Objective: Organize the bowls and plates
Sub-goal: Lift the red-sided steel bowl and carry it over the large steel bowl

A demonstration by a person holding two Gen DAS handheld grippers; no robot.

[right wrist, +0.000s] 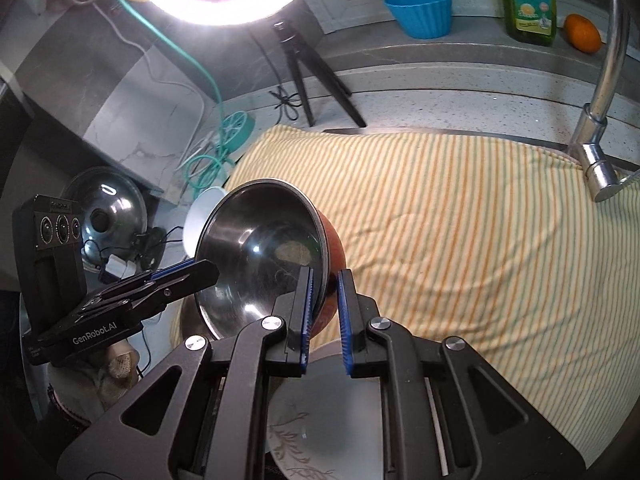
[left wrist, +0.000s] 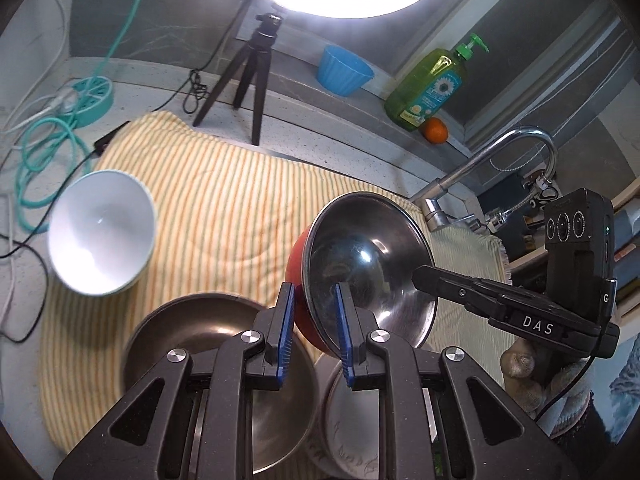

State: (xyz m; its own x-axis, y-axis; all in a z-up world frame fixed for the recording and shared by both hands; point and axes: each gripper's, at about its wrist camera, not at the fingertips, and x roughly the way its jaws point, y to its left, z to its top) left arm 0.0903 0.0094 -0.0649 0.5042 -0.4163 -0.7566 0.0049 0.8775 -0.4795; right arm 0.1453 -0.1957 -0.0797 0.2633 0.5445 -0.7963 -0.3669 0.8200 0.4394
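Both tools grip one bowl, a red-outside, steel-lined bowl (left wrist: 360, 272), held tilted in the air above the yellow striped towel (left wrist: 224, 200) on the counter (left wrist: 328, 120). The left tool (left wrist: 314, 320) has its blue pads clamped on the bowl's near rim, one pad inside and one outside. The right tool (right wrist: 324, 308) is clamped the same way on the opposite rim. Just below the left tool sits a dull brown metal bowl (left wrist: 192, 328), and beside it, under the lifted bowl, a white plate with a leaf pattern (right wrist: 320, 432). Further out to the left tool's left a white ceramic bowl (left wrist: 102, 232) rests on the towel's edge.
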